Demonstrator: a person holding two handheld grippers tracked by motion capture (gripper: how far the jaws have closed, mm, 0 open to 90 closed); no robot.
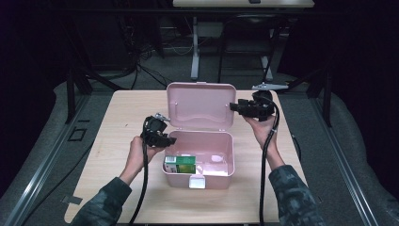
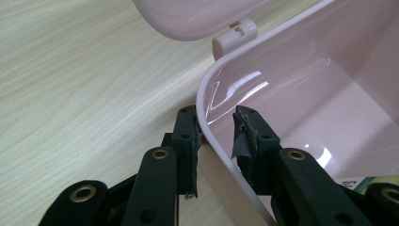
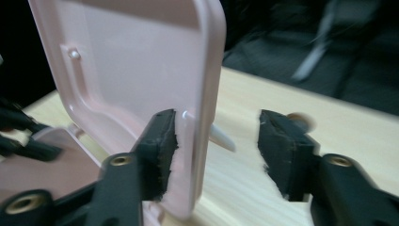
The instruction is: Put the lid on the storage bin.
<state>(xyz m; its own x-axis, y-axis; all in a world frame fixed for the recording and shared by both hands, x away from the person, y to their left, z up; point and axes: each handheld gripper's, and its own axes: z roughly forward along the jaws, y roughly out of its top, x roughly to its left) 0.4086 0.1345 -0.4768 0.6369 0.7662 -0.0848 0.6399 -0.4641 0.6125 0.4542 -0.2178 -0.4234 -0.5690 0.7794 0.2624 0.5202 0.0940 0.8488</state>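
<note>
A pink plastic box (image 1: 217,179) stands open at the table's middle, its lid (image 1: 200,106) upright behind it. A green carton (image 1: 181,164) lies in the box's front left corner; its edge (image 2: 371,183) also shows past my left jaws. My left gripper (image 1: 168,140) straddles the box's left wall (image 2: 207,127), one jaw outside and one inside, shut on it (image 2: 214,113). My right gripper (image 1: 236,107) is at the lid's right edge (image 3: 207,94). Its jaws (image 3: 216,117) stand open, the left pad (image 3: 164,141) against the lid's inner face and the right pad well clear.
The light wooden table (image 1: 127,108) has bare room left, right and in front of the box. A pale thin object (image 1: 269,86) lies at the far right edge. A white latch (image 1: 196,182) sits on the box's front wall. Desk legs and cables stand beyond the table.
</note>
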